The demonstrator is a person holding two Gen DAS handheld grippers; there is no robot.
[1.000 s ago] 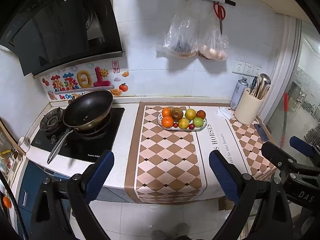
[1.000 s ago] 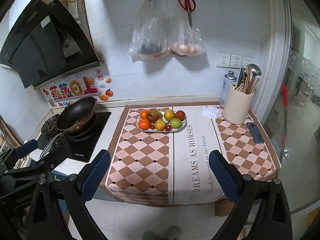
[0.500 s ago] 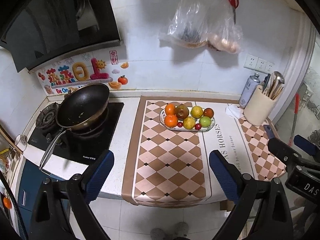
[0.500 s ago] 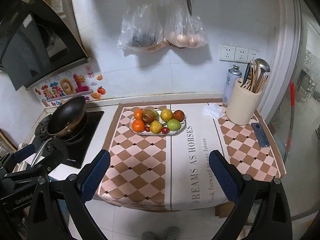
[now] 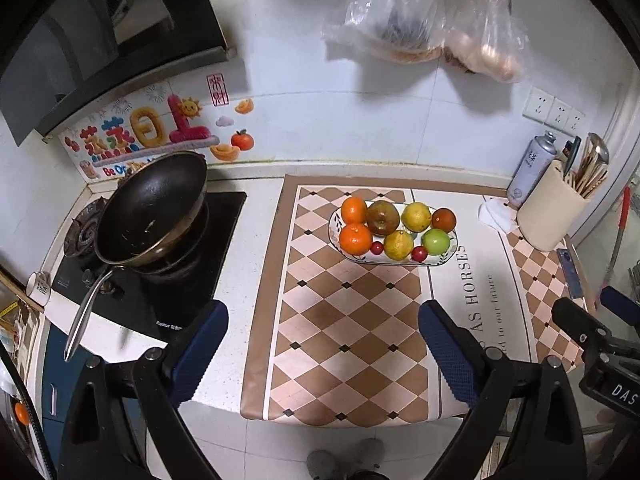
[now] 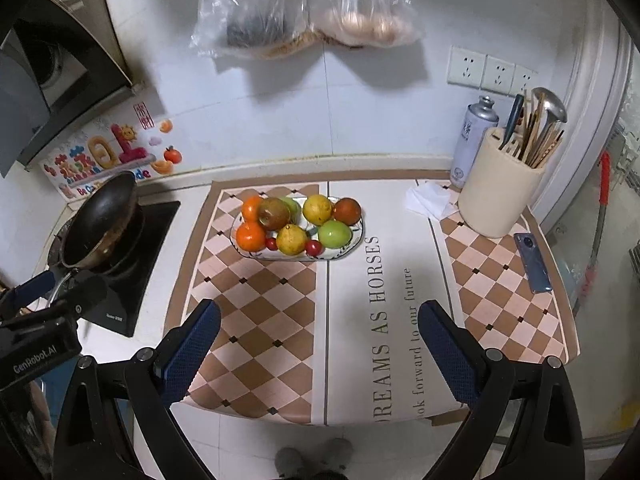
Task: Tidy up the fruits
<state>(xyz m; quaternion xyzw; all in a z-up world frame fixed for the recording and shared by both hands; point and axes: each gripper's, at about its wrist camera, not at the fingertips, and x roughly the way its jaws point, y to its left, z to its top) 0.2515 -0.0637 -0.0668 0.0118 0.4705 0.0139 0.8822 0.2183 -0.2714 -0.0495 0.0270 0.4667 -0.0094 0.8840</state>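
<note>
Fruits (image 5: 394,229) sit piled on the plate (image 5: 451,255); my left gripper (image 5: 323,340) and right gripper (image 6: 319,338) hover spread, empty, fitting sorting ahead or finished.

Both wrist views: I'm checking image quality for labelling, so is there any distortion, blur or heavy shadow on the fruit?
Left wrist view: fisheye bends the counter edges, corners are black, the fruit plate is sharp and evenly lit. Right wrist view: same bending, the plastic bags cast soft wall shadows, fruit stays sharp.

Even indoor light, soft wall shadows, fisheye-bent dark corners, sharp centre
</note>
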